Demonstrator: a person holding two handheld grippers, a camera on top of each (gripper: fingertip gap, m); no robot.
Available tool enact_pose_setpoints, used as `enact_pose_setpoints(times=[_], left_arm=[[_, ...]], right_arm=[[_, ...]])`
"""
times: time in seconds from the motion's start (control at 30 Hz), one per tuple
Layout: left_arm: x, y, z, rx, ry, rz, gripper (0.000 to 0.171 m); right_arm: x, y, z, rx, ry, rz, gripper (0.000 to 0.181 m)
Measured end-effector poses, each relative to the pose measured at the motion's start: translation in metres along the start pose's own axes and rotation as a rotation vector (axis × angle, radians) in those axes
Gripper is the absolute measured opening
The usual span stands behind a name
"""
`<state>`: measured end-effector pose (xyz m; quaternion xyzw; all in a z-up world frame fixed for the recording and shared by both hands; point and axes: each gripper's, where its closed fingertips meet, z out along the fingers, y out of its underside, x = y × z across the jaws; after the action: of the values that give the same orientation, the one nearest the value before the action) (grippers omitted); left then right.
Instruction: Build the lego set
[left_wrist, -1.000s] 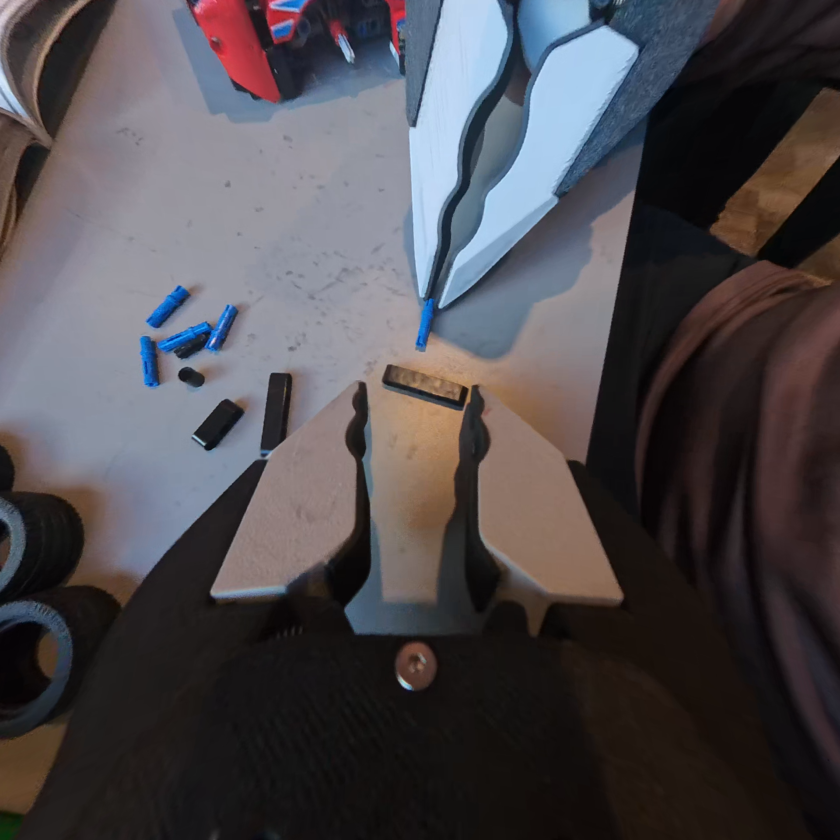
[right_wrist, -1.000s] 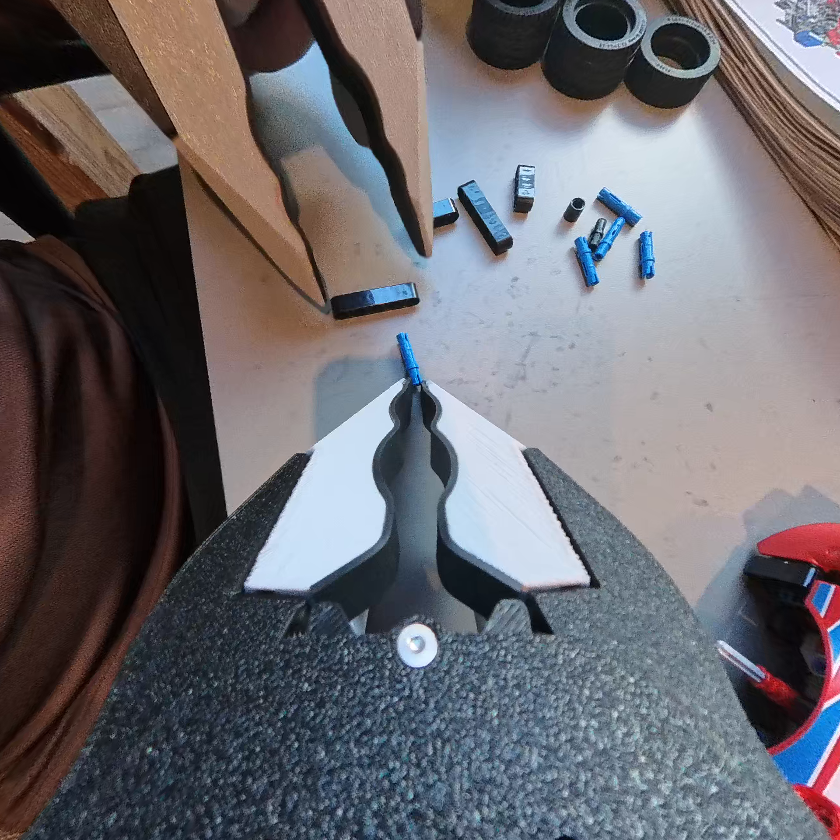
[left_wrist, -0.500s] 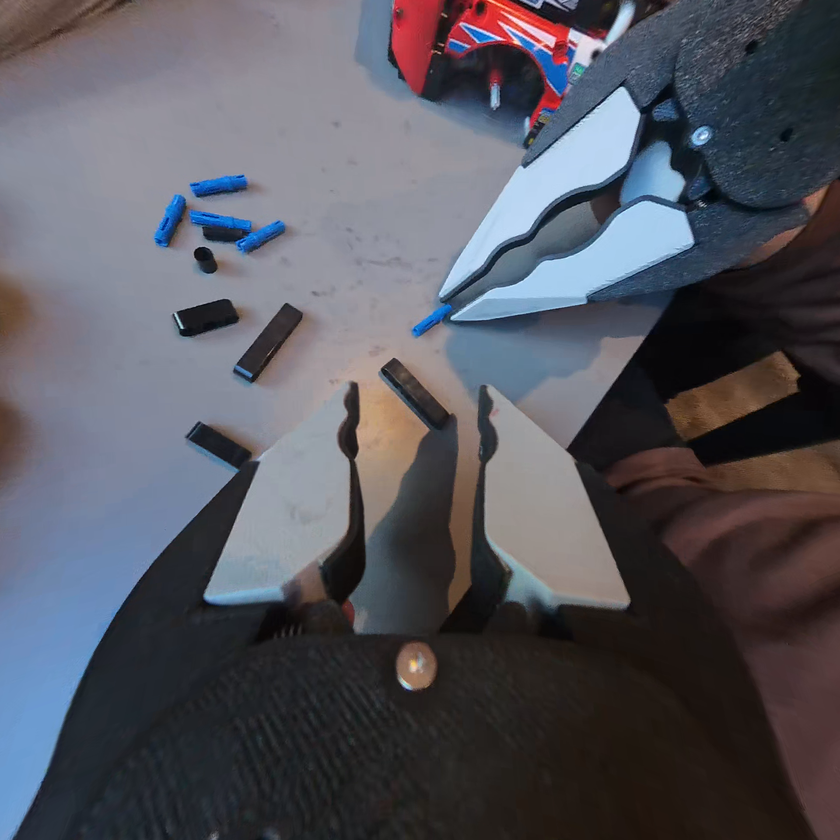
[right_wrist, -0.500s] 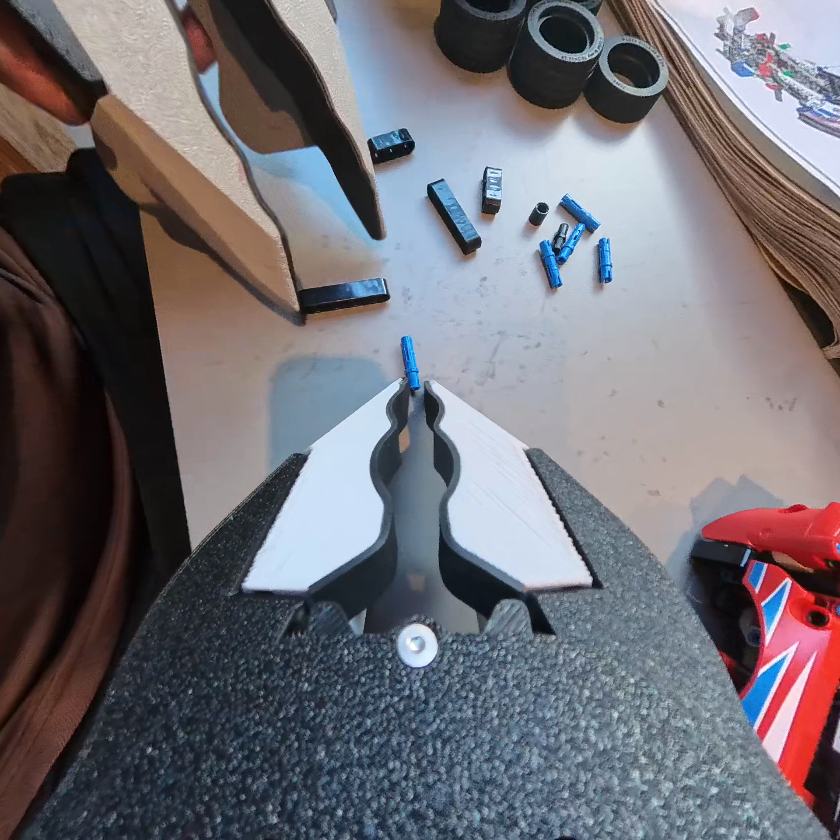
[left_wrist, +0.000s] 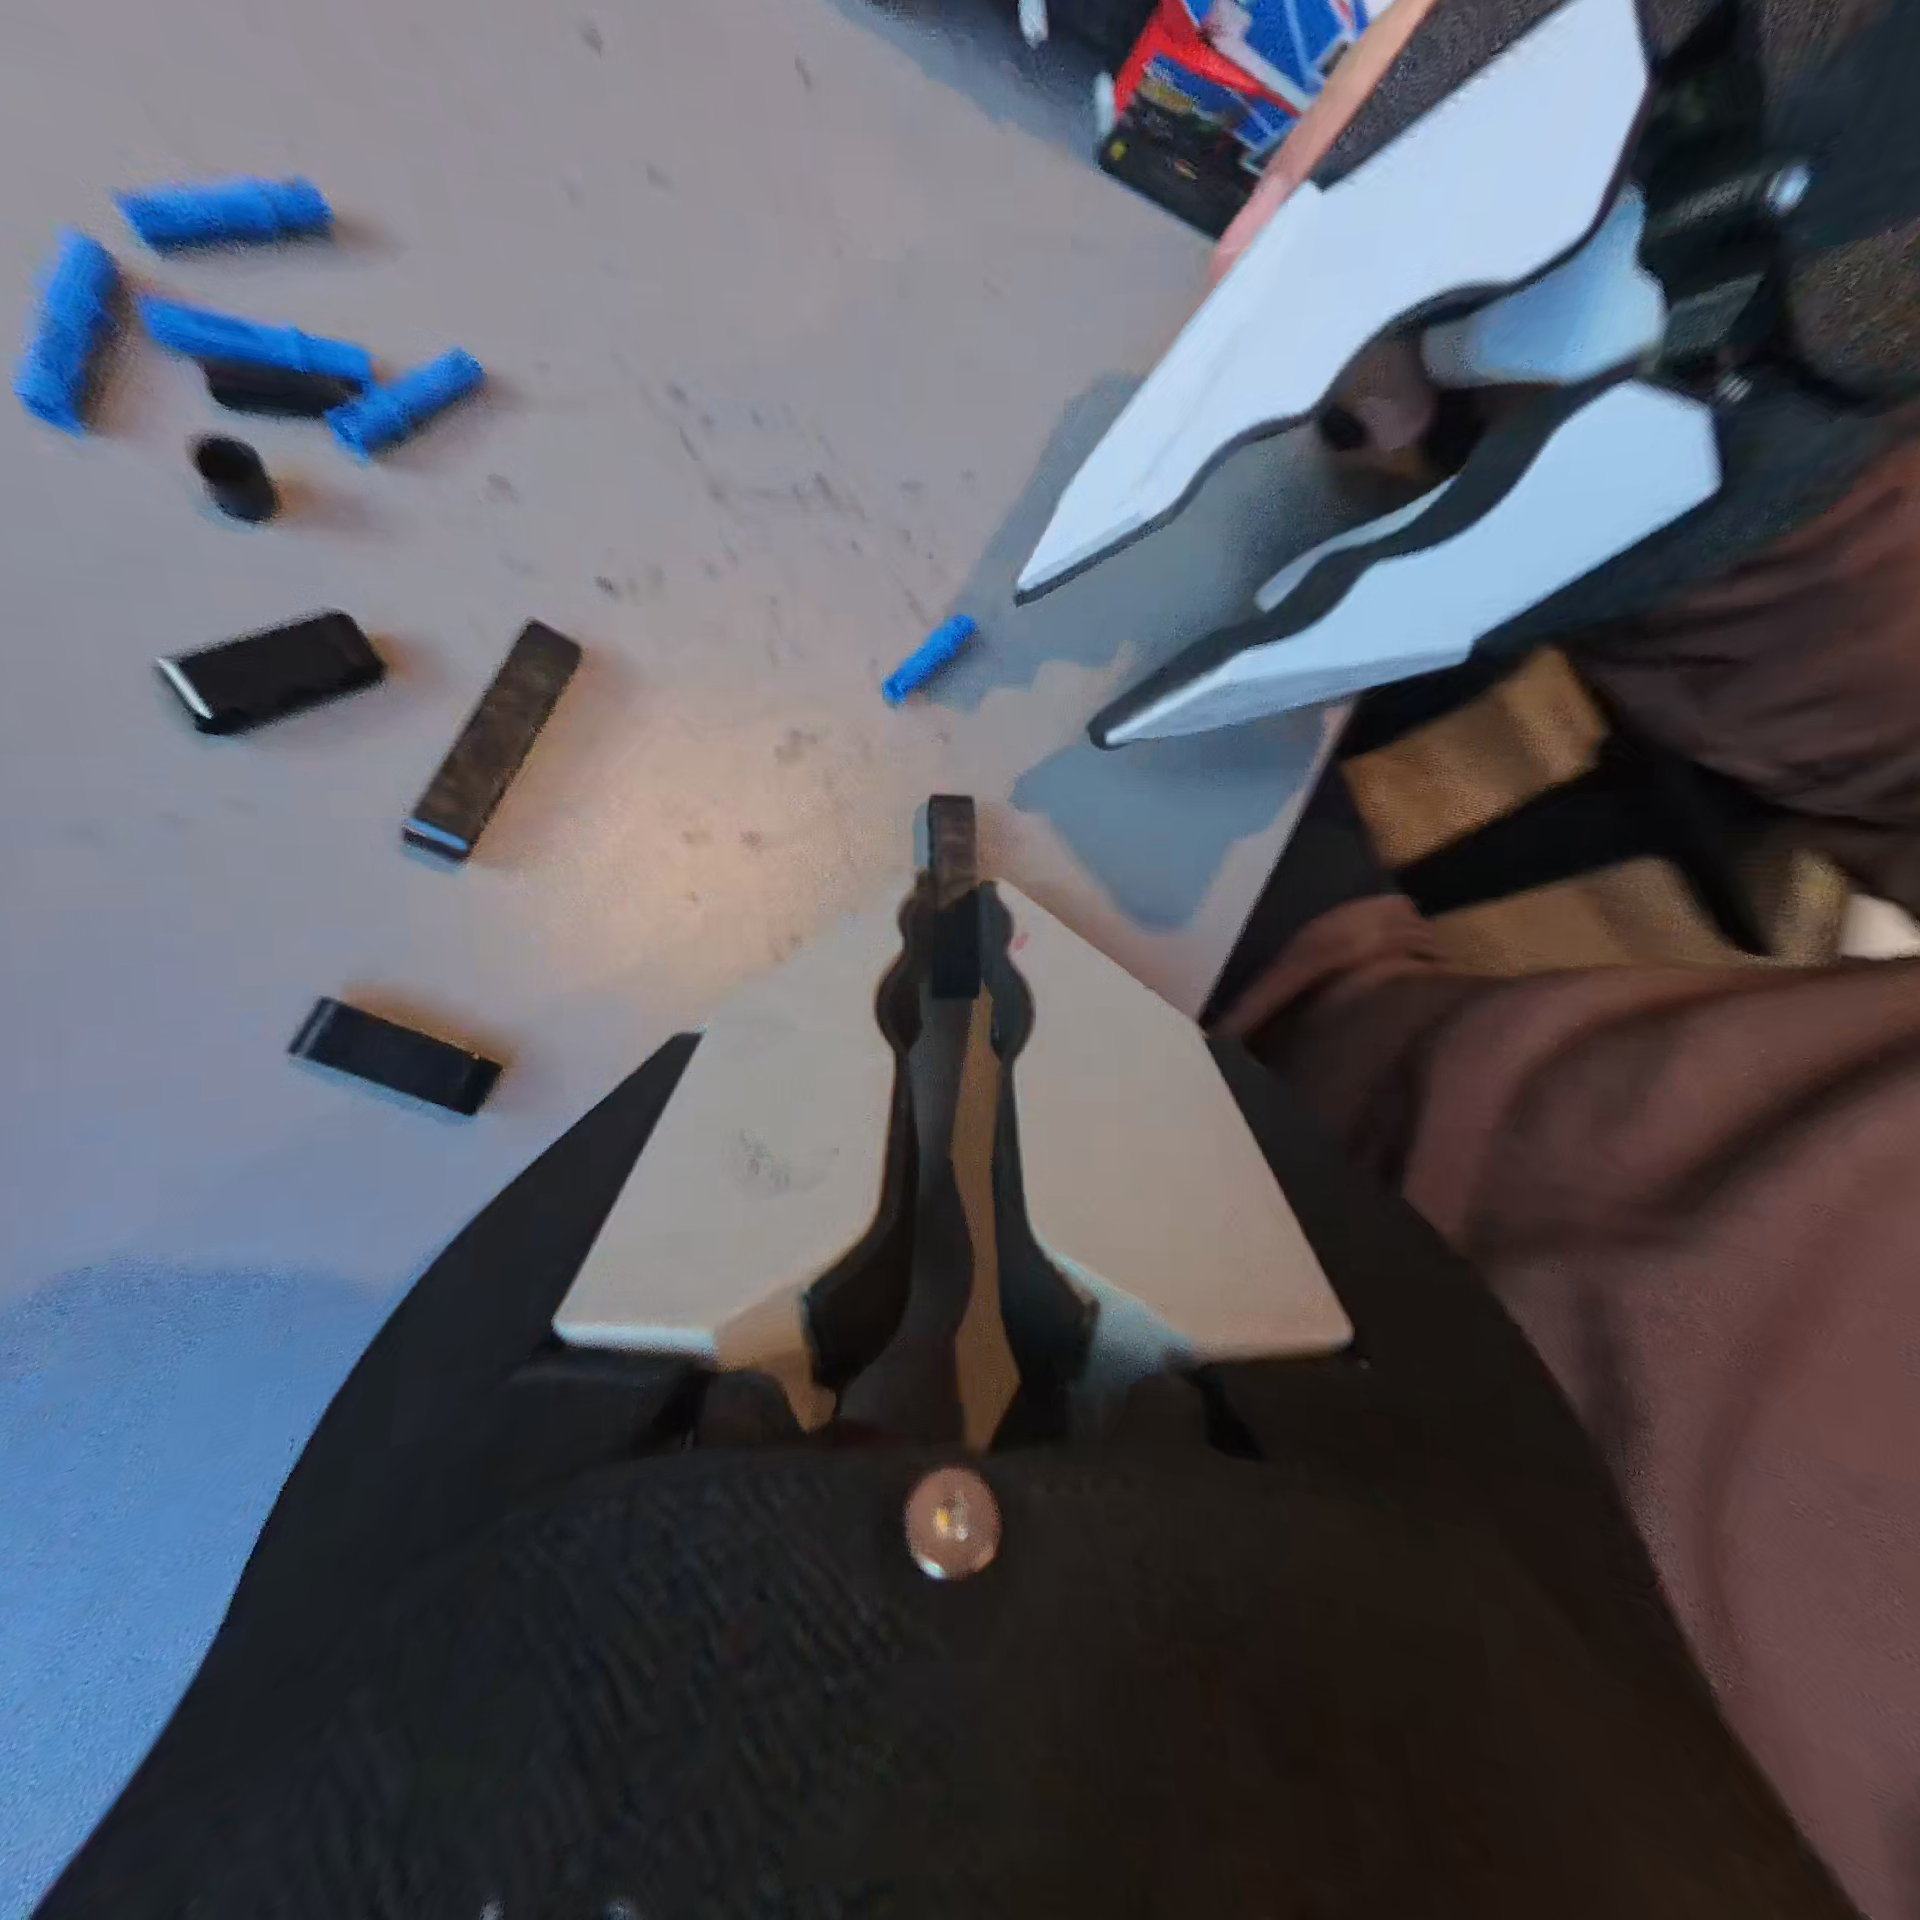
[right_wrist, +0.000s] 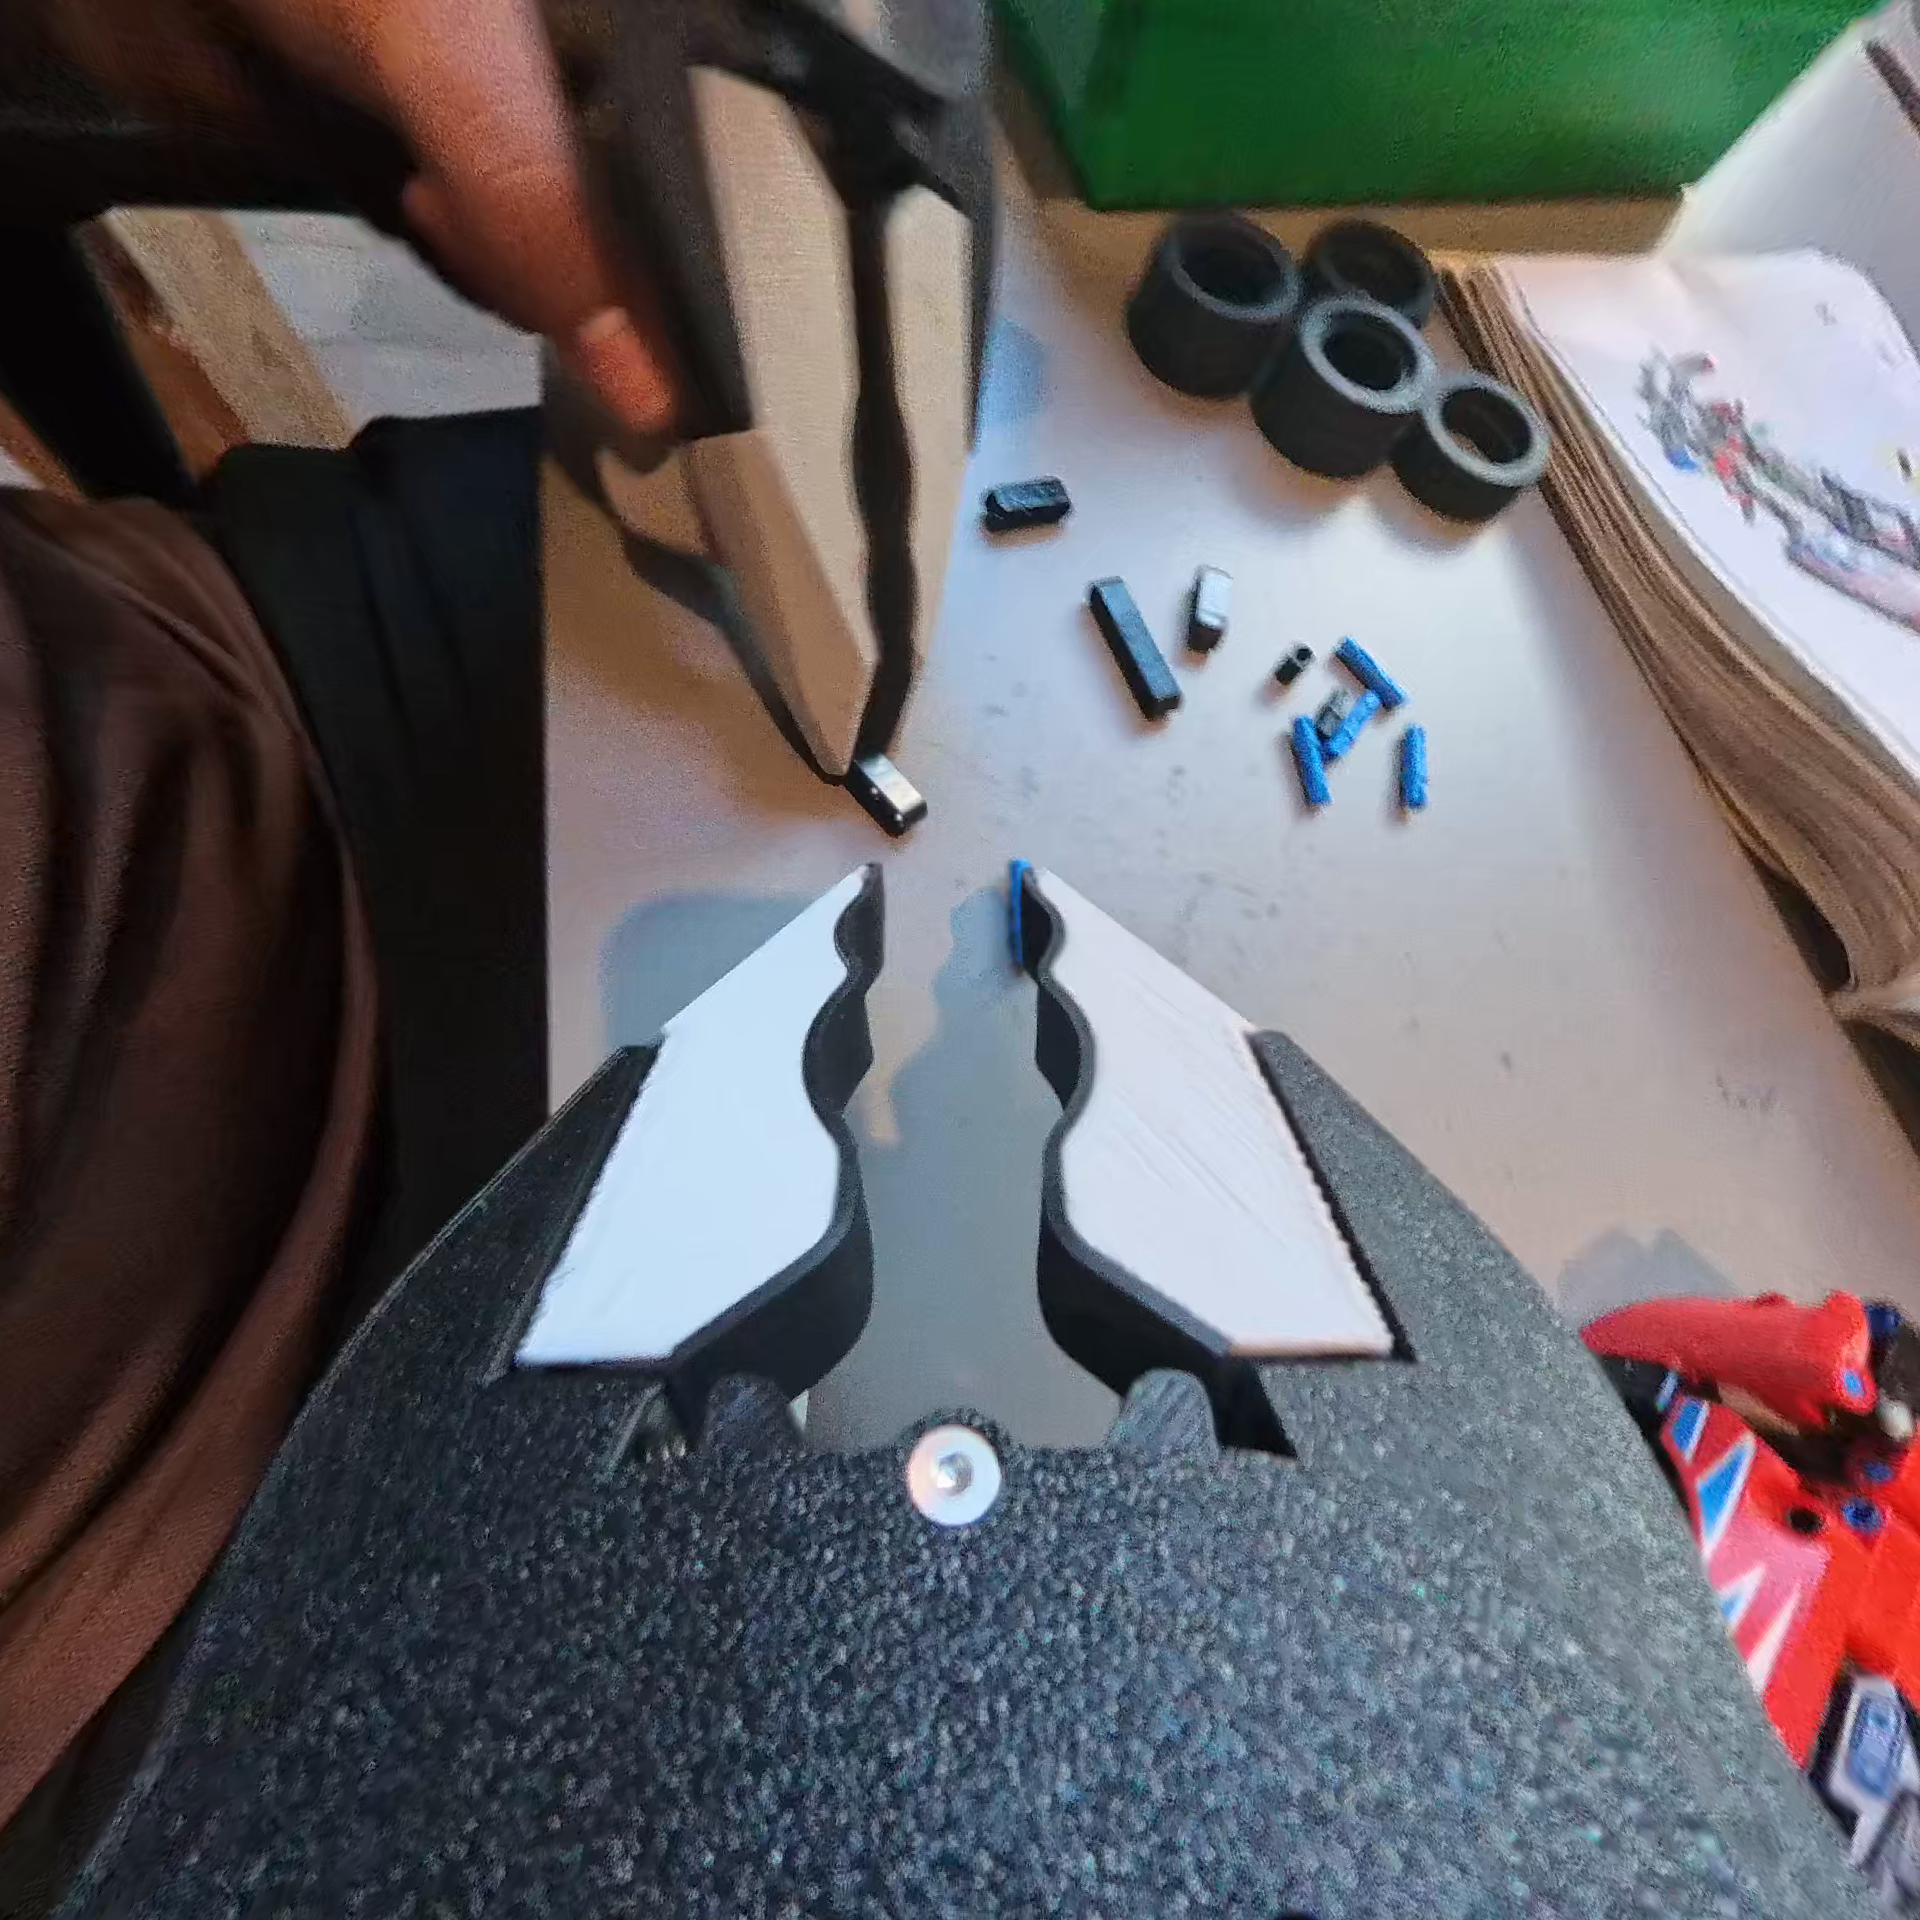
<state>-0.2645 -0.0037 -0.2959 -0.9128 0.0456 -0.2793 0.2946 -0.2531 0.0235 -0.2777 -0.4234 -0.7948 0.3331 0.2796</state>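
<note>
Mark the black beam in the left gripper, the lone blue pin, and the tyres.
black beam (left_wrist: 951, 847), left wrist view, its protruding end.
blue pin (left_wrist: 928, 658), left wrist view, mid-shaft.
tyres (right_wrist: 1345, 387), right wrist view, one tyre's rim.

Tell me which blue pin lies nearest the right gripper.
The lone blue pin beside the open right gripper, against its one fingertip. The other blue pins lie clustered farther away.

No legible writing; the booklet (right_wrist: 1704, 436) page shows only blurred pictures
</note>
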Motion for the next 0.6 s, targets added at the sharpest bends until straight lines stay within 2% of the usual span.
enact_pose_setpoints(times=[0.07, 0.17, 0.23, 0.3, 0.4, 0.47, 0.5, 0.6], left_arm=[[0.007, 0.002, -0.006, -0.021, 0.146, -0.080, 0.005], [0.013, 0.000, -0.015, -0.010, 0.280, -0.154, 0.005], [0.023, 0.004, -0.016, -0.037, 0.364, -0.172, 0.005], [0.028, 0.006, -0.013, -0.049, 0.405, -0.176, 0.006], [0.023, 0.003, -0.011, -0.027, 0.375, -0.150, 0.006], [0.012, -0.001, -0.012, 0.016, 0.275, -0.071, 0.022], [0.008, -0.001, -0.013, 0.026, 0.208, 0.001, 0.029], [0.010, 0.007, -0.014, 0.012, 0.071, 0.263, 0.032]], right_arm=[[-0.012, -0.006, 0.004, 0.008, 0.002, -0.099, 0.030], [-0.025, -0.012, 0.013, 0.000, 0.048, -0.260, 0.027], [-0.027, -0.015, 0.019, -0.007, 0.080, -0.316, 0.025], [-0.033, -0.018, 0.022, 0.002, 0.051, -0.330, 0.017], [-0.036, -0.011, 0.027, -0.030, 0.021, -0.337, 0.009], [-0.032, -0.006, 0.027, -0.054, 0.018, -0.296, 0.009], [-0.029, -0.006, 0.027, -0.054, 0.012, -0.265, 0.009], [-0.026, -0.009, 0.024, -0.024, -0.043, -0.159, 0.009]])
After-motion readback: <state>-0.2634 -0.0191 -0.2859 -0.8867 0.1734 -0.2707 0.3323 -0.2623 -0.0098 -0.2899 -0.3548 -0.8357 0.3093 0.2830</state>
